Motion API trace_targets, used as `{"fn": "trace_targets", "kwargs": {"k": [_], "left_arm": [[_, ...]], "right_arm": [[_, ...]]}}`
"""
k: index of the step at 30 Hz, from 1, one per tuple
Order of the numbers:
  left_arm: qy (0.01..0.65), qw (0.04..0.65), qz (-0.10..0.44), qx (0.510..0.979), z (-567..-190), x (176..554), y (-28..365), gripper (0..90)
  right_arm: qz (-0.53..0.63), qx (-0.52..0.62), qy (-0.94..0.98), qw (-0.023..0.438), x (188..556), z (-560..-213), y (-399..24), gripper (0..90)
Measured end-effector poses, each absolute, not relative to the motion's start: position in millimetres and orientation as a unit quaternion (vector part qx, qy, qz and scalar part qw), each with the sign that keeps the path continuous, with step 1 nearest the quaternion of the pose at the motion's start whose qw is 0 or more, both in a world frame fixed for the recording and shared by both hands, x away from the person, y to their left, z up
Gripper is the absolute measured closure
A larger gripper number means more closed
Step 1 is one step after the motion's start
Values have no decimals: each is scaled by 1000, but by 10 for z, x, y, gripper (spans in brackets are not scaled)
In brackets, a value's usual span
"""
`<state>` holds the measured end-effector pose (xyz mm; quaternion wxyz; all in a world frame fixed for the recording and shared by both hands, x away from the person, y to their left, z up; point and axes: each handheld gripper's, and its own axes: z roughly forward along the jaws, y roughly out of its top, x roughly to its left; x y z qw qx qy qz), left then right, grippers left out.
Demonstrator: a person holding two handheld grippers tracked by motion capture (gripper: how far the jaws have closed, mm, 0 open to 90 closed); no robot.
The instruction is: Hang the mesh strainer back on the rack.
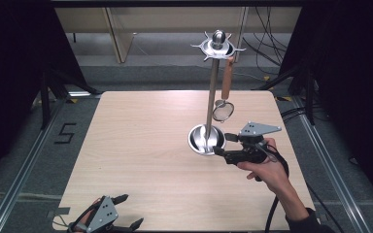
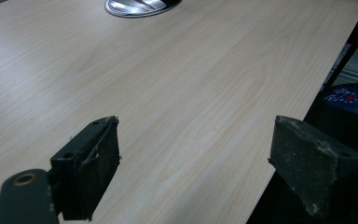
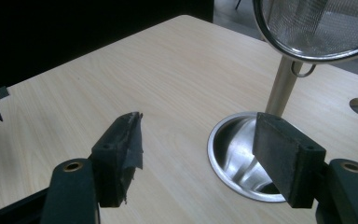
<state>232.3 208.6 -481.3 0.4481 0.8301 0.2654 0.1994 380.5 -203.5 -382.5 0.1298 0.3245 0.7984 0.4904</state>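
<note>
Shiny steel utensil stand (image 1: 212,82) on a round dished base holds a wooden-handled mesh strainer (image 1: 224,99) dangling from its top, right claw (image 1: 222,143) spread empty beside it.

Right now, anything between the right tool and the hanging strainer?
Nothing: in the high view, bare air separates the right tool from the strainer; the stand's base sits lower left.

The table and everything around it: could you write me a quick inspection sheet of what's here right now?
Surface: pale wooden table, bare.
Job's things: metal stand with round base; wooden-handled strainer hangs from its top.
Clutter: nothing seen.
Grippers: right gripper open beside the base, holding nothing; left gripper open at the near edge.
Cables: black cable trails from the right gripper; more on the floor behind.
Surroundings: grey floor, dark curtains.
</note>
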Motion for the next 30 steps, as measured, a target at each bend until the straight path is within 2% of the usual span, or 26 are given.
{"fn": "trace_targets", "kwargs": {"k": [7,9,14,23,29,30], "left_arm": [[266,448,199,830,-4813,2322,2085,152],[265,448,199,830,-4813,2323,2086,152],[265,449,200,830,-4813,2323,2086,152],[265,448,200,830,-4814,2323,2086,152],[272,449,195,828,-4818,2314,2077,152],[275,449,191,828,-4818,2311,2076,152]], "right_arm": [[481,331,803,118,3805,-3900,-2031,334],[481,330,801,131,3815,-3928,-2029,333],[473,336,807,113,3802,-3964,-2023,332],[472,326,810,124,3811,-4035,-2008,330],[469,324,814,112,3806,-4082,-1994,327],[461,336,816,97,3781,-4080,-1985,326]]}}
